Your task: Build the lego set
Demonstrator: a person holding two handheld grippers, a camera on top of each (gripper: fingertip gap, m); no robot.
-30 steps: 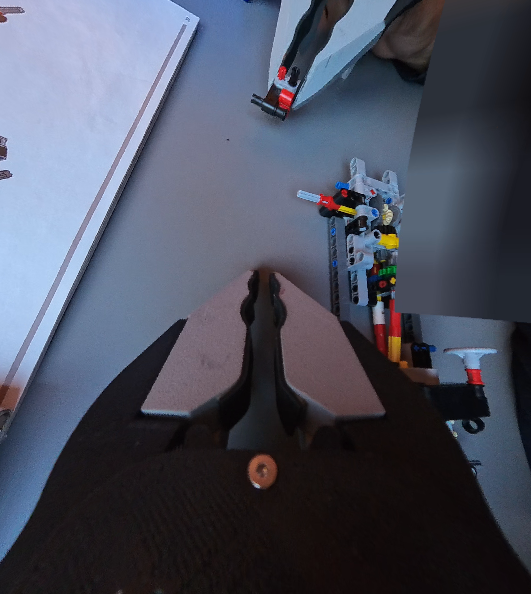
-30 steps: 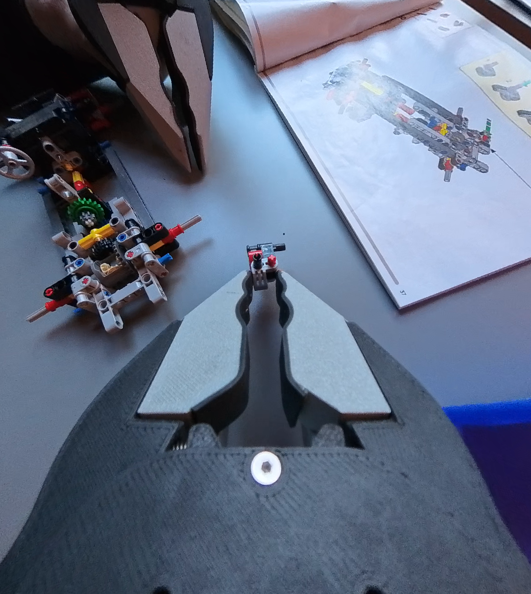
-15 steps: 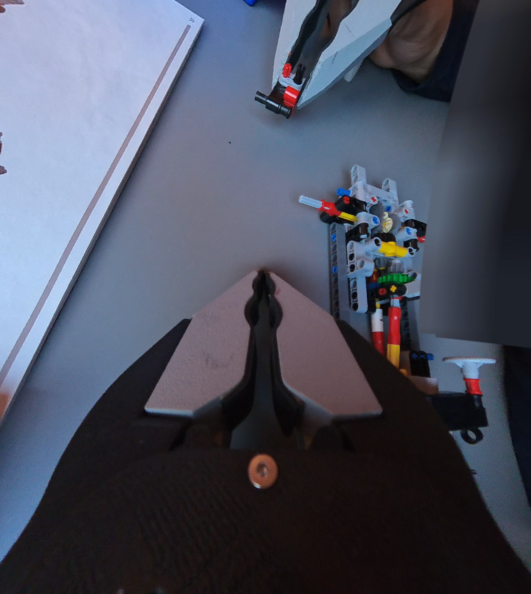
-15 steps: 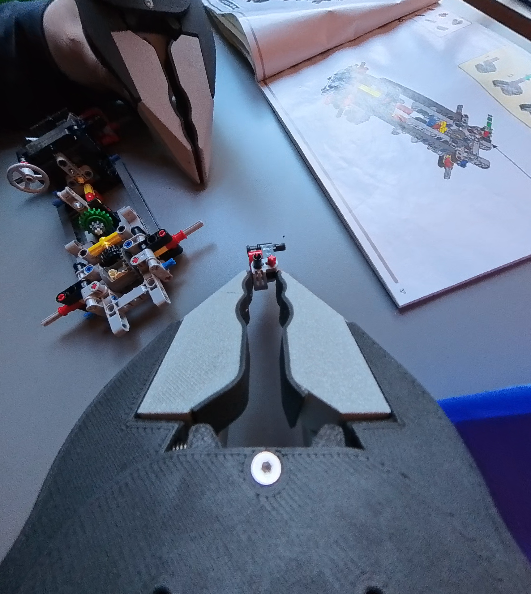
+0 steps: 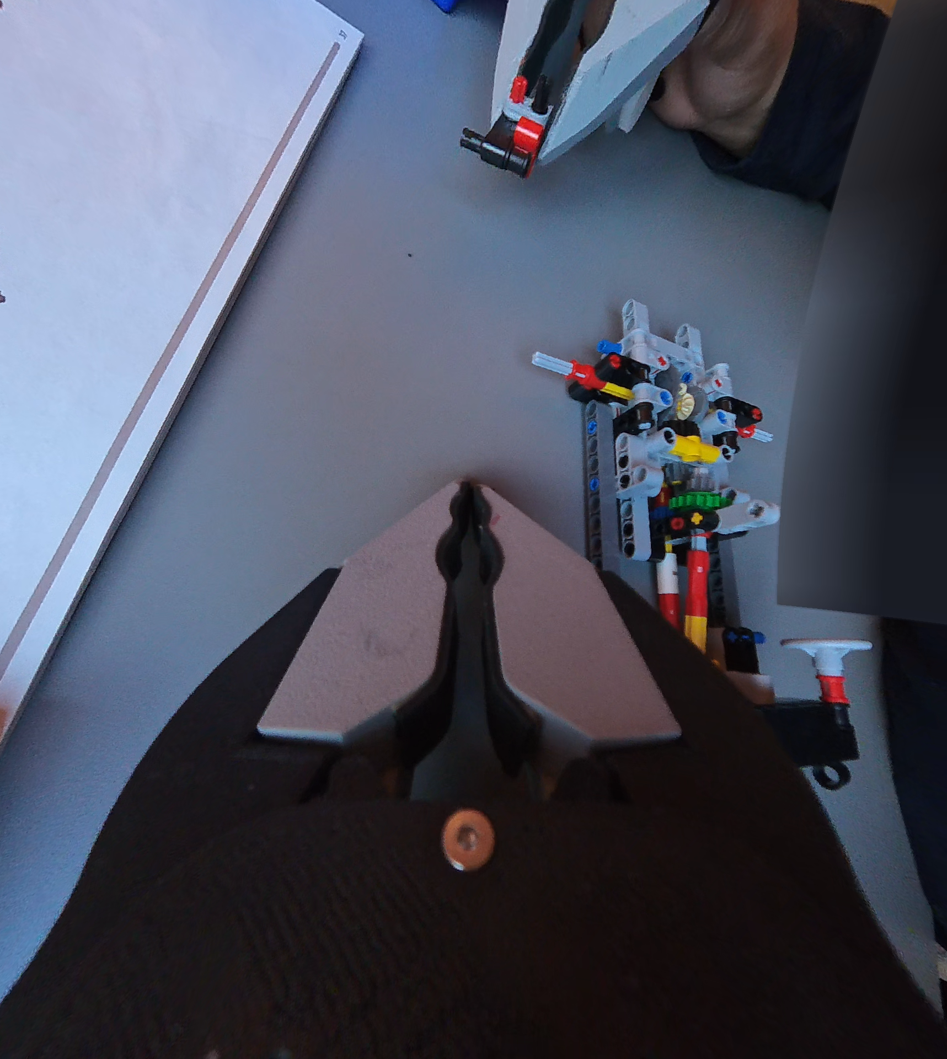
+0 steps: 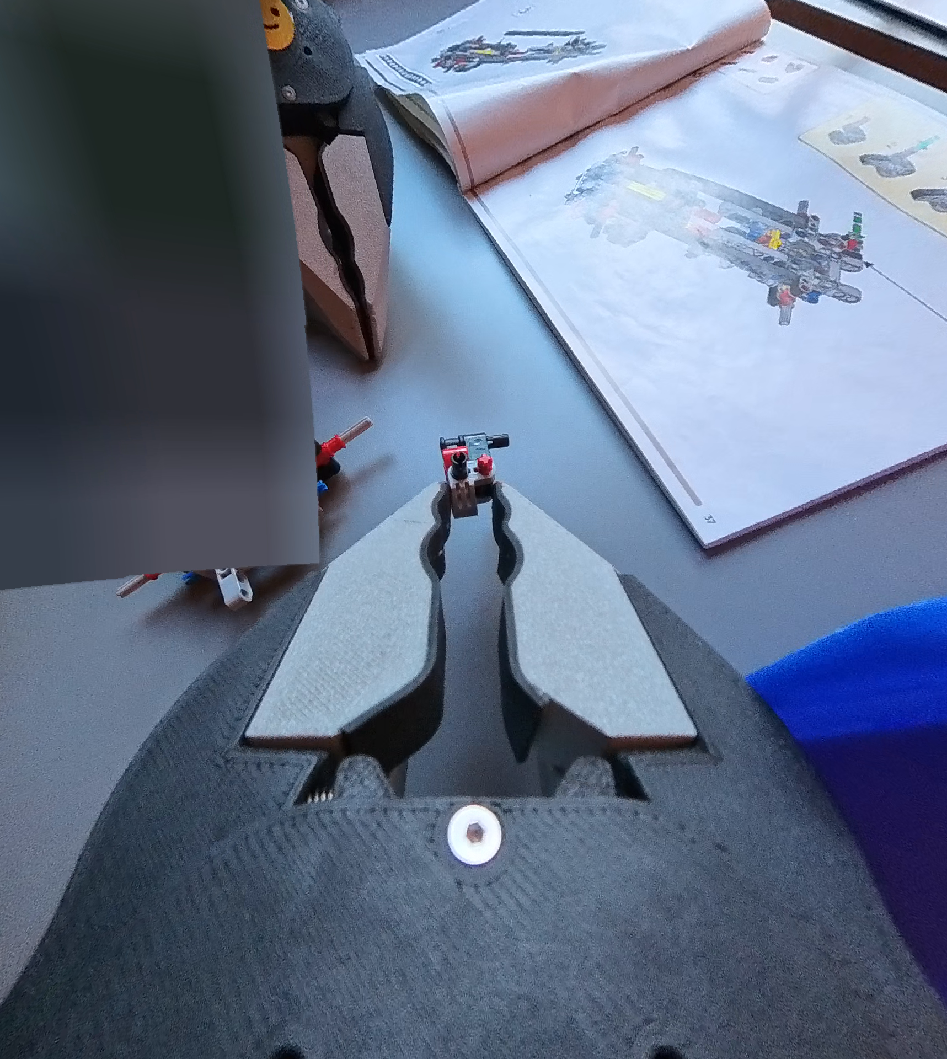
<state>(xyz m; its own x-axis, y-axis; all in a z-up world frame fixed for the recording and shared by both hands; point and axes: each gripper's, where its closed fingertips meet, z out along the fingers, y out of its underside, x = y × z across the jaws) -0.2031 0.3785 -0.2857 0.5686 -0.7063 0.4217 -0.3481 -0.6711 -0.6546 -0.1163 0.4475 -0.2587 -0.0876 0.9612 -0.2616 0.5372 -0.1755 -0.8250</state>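
My right gripper [image 6: 466, 494] is shut on a small brick assembly [image 6: 471, 461] of red, black and grey parts, held at the fingertips above the grey table [image 6: 517, 401]. The same assembly shows in the left wrist view [image 5: 508, 140], at the tip of the right gripper there. My left gripper [image 5: 466, 487] is shut with nothing between its pads, close over the table; it also shows in the right wrist view [image 6: 365, 321]. A larger multicoloured brick build [image 5: 671, 447] lies on the table just right of my left gripper.
An open instruction booklet [image 6: 746, 286] lies on the table; it also shows at the left in the left wrist view [image 5: 87, 258]. A blue container edge [image 6: 889, 716] is at the lower right. A black part with a white wheel [image 5: 823, 676] lies beside the build. A person's hand [image 5: 734, 74] holds the right gripper. The gap from one gripper's tips to the other's is roughly 12 centimeters.
My left gripper's pads came together on air, from a narrow gap to fully shut. The right gripper kept its hold on the small assembly.
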